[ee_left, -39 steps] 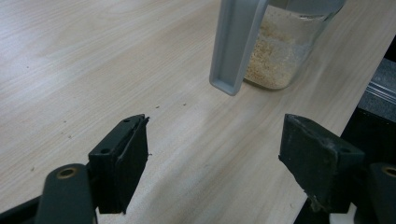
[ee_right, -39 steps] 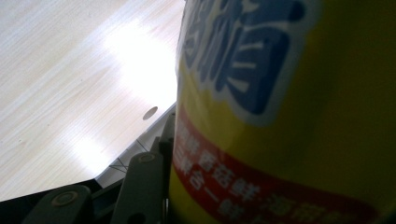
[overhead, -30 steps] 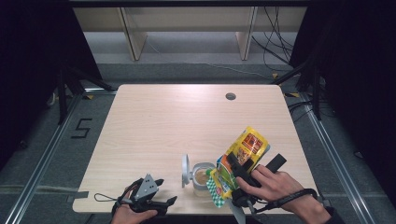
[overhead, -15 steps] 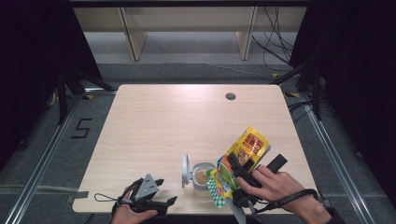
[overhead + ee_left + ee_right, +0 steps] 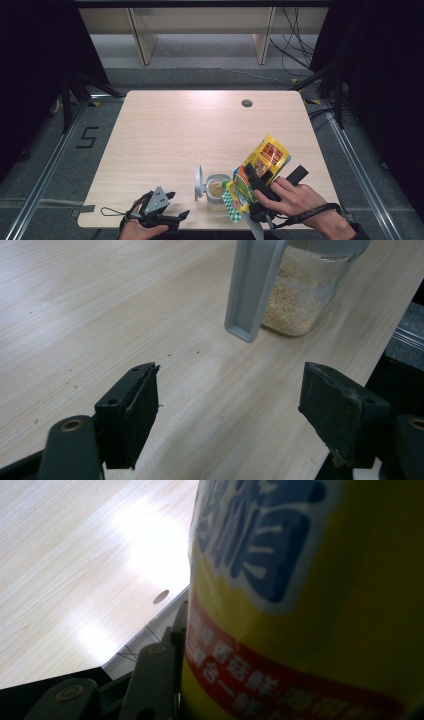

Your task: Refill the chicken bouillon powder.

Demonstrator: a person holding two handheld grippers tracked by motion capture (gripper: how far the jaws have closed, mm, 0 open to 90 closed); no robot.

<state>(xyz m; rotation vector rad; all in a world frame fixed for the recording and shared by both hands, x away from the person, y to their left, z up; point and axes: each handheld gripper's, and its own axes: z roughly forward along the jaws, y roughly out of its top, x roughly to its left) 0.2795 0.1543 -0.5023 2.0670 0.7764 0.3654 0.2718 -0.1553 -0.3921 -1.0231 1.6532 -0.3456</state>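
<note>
Two grippers | right gripper (image 5: 256, 189) clamps yellow bag (image 5: 265, 159) | left gripper (image 5: 230, 412) view: jar (image 5: 300, 295) (grain inside)

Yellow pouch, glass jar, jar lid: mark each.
yellow pouch (image 5: 267, 156), high view, printed front of the upper half.
glass jar (image 5: 217, 190), high view, grainy filling seen through the open mouth.
jar lid (image 5: 198, 180), high view, flipped-up disc's face.

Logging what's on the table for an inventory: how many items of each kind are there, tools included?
Glass jar with its lid flipped open: 1
Yellow snack bag: 1
Handheld tools: 2, the left tool and the right tool
Total: 4
</note>
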